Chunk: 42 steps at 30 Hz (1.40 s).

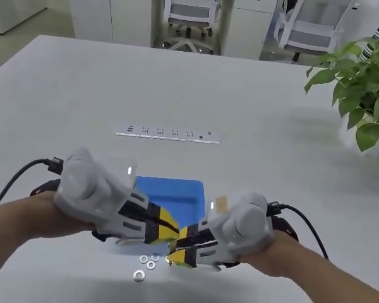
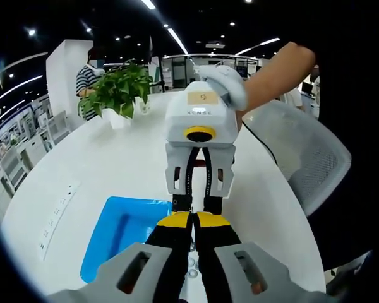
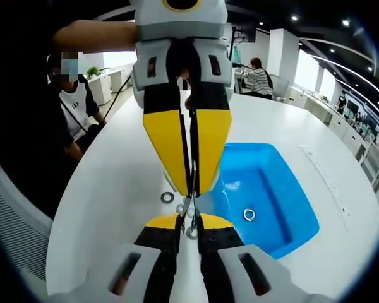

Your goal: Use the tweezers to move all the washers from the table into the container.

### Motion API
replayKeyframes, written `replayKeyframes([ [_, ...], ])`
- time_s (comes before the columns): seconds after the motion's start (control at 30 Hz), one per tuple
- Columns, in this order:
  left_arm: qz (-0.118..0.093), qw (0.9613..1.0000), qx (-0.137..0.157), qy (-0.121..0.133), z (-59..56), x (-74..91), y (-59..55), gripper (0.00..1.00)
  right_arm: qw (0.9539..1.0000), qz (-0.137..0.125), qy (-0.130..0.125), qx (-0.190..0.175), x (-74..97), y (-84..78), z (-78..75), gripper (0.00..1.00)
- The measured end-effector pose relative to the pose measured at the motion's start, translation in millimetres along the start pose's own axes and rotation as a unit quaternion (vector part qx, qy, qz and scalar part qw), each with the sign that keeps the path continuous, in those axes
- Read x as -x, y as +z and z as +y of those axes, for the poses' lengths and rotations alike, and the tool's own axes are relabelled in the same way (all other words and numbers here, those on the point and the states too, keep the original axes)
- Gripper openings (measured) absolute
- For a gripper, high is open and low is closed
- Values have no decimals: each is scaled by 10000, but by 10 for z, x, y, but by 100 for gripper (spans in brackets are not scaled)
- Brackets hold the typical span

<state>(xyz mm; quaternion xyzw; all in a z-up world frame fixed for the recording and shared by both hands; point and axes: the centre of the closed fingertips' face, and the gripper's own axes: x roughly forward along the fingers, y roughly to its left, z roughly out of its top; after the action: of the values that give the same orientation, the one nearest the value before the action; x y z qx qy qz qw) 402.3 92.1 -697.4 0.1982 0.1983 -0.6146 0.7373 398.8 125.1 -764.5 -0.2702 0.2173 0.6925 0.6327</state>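
My two grippers meet nose to nose at the near edge of the shallow blue container [image 1: 177, 192] [image 2: 123, 227] [image 3: 271, 189]. My left gripper [image 1: 170, 228] [image 2: 192, 221] [image 3: 191, 186] is shut on thin metal tweezers [image 3: 191, 158], which run down between its yellow jaws. The tweezers' tips reach my right gripper [image 1: 177, 249] [image 2: 197, 205] [image 3: 189, 222], whose jaws are closed around them just above a washer [image 3: 191, 232]. Several washers [image 1: 150, 260] lie on the white table below the grippers, one [image 3: 167, 197] a little apart. Inside the container lies one washer [image 3: 249, 214].
A white power strip [image 1: 167, 134] lies flat beyond the container. A potted plant [image 1: 363, 88] stands at the table's far right edge. Office chairs [image 1: 189, 16] stand behind the table, and one chair [image 2: 303, 158] is near my side. People sit in the background.
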Motion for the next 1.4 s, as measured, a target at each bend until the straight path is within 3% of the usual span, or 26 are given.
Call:
replayKeyframes([
  [0.57, 102, 9999, -35, -20, -4, -9, -33, 6, 9998, 42, 8, -200, 2, -11, 14, 9],
  [1.4, 173, 9998, 51, -22, -23, 21, -77, 9, 9998, 10, 14, -195, 18, 10, 36, 9],
])
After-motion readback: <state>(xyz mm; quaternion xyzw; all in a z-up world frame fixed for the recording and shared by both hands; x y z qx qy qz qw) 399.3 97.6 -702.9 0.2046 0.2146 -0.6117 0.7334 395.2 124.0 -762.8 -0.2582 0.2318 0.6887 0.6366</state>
